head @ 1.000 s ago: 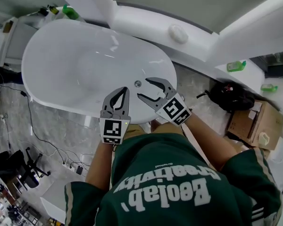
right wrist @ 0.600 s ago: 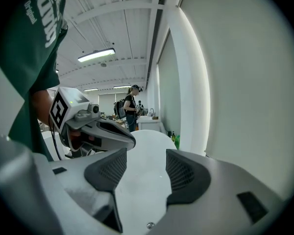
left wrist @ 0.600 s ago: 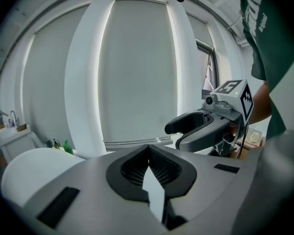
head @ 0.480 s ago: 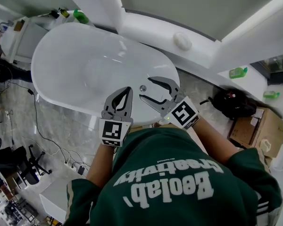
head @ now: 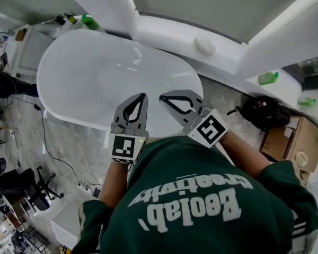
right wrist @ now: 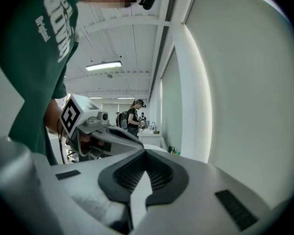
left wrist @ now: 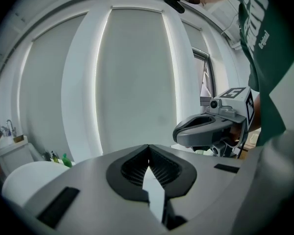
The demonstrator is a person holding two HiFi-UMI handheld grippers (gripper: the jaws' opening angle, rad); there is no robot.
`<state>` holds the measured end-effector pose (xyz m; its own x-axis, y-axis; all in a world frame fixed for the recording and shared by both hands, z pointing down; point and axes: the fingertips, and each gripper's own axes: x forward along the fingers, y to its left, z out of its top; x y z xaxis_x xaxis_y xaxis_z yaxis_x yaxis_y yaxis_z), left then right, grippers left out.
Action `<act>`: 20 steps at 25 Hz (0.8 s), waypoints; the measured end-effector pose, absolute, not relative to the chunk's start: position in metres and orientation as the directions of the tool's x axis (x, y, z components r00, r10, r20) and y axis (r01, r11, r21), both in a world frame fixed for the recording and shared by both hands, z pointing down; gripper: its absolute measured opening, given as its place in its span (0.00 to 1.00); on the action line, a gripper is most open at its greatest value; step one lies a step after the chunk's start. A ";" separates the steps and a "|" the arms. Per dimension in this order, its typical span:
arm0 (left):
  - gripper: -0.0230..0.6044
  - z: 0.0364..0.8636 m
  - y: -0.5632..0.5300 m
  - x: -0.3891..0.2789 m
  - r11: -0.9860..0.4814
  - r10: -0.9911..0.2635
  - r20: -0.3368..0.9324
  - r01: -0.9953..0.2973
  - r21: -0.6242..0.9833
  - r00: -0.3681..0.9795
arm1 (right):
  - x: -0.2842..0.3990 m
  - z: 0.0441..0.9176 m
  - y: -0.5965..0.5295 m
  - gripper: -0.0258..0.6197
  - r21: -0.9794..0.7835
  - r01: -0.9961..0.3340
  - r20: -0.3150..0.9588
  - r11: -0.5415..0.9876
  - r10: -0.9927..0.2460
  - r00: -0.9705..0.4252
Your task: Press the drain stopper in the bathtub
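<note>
Since a second ago my right gripper [head: 161, 97] has gone from wide open to closed. Its jaws have just been closing, with nothing between them, and both grippers have lifted towards me above the near end of the bathtub [head: 69, 83].

In the head view, my left gripper [head: 142, 96] sits just beside the right one, tips nearly level and close but not touching. Its jaws are pressed together and empty. The drain stopper showed between the two tips earlier, but now I can't see it. I judge it lies under my right gripper's tip, down on the tub floor.

In the left gripper view, my left gripper's [left wrist: 148, 147] jaws meet at the tip and hold nothing. Ahead of them is only a pale wall panel. The right gripper [left wrist: 176, 132] hangs just off to the right, and a bit of white tub rim [left wrist: 19, 176] sits low to the left.

In the right gripper view, my right gripper's [right wrist: 145, 152] jaws are together, tip to tip, with nothing pinched. The left gripper [right wrist: 136, 139] is close on its left, and wall lies ahead — no stopper in sight.

To press well, I'd tip the right gripper nose-down and find the stopper in its own view. Then I'd lower the joined tips squarely onto its centre and push straight down, with no sideways skid on the slick enamel. The left gripper should hold clear.
</note>
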<state>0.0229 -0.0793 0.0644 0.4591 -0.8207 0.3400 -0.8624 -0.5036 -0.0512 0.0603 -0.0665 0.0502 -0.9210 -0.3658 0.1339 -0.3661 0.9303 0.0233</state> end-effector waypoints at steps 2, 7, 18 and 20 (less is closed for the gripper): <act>0.05 0.063 -0.082 0.026 -0.511 -0.819 0.337 -0.857 -0.062 0.464 | 0.061 0.046 -0.072 0.06 -0.031 -0.388 0.118 0.921 -0.382 -0.916; 0.05 0.058 -0.086 0.025 -0.512 -0.822 0.326 -0.856 -0.068 0.466 | 0.061 0.033 -0.073 0.06 -0.057 -0.384 0.061 0.921 -0.381 -0.923; 0.05 0.062 -0.086 0.023 -0.508 -0.823 0.318 -0.860 -0.039 0.472 | 0.055 0.034 -0.070 0.06 -0.033 -0.378 0.080 0.925 -0.375 -0.924; 0.05 0.063 -0.086 0.024 -0.511 -0.821 0.318 -0.859 -0.037 0.475 | 0.055 0.037 -0.068 0.06 -0.039 -0.381 0.084 0.924 -0.377 -0.922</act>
